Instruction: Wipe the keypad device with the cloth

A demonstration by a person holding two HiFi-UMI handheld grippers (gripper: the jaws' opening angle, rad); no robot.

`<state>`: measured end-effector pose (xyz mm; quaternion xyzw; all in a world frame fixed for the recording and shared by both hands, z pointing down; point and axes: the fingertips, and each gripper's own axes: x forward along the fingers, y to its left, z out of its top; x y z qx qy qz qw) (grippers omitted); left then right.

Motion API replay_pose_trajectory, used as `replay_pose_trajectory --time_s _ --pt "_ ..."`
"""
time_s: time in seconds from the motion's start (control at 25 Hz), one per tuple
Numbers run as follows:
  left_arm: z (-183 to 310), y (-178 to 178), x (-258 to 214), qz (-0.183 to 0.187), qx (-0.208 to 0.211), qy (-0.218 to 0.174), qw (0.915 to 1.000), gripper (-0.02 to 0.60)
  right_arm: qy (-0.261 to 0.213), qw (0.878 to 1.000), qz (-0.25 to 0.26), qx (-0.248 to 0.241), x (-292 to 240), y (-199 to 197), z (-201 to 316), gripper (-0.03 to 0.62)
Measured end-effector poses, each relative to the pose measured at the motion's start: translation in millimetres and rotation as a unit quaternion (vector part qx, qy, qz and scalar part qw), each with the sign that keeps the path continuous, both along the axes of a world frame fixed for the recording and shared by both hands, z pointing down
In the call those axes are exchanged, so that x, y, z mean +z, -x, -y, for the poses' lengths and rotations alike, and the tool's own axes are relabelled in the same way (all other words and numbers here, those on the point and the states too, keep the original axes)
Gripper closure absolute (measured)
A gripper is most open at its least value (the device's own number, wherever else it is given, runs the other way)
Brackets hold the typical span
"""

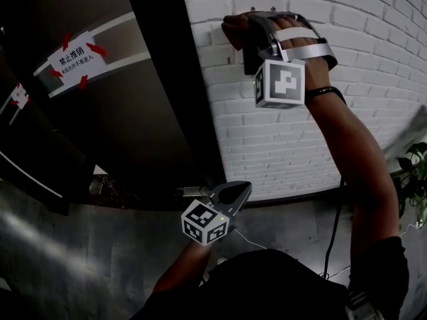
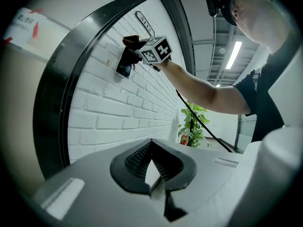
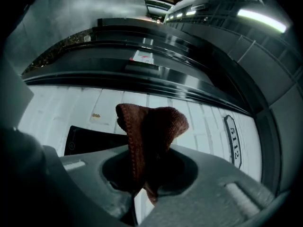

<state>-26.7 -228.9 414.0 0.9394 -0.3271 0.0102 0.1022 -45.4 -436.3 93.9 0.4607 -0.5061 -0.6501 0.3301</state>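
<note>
Cloth (image 3: 151,131): reddish-brown, ribbed knit.
Keypad device (image 3: 92,138): glossy black.
Wall (image 1: 267,132): white-painted brick, faint grey joints.
Door frame (image 1: 170,79), left of the wall: black.
Sign (image 1: 75,57), far left: white, dark characters, red arrows at the corners.
Right gripper (image 3: 144,181) and left gripper (image 2: 154,174): grey bodies, black gridded pads (image 2: 137,157).
Marker cubes (image 1: 280,83): white with black square patterns.
Plant (image 2: 193,122), right: green.
Number plate (image 3: 233,141): white oval, dark digits.
</note>
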Motion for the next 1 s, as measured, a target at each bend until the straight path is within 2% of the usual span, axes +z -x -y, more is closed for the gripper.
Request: replay_pose_trajectory --time_s 0.36,1.0 --pt "-6.2 1.0 1.5 0.003 -0.001 0.003 1.0 0.565 0.018 1.0 0.004 0.006 19.9 -4.1 -10.3 0.546" --pt "-11.6 4.3 2.7 -0.001 -0.006 0.008 0.9999 0.565 0.081 0.997 0.002 -0.006 89.7 -3.4 -16.8 0.545"
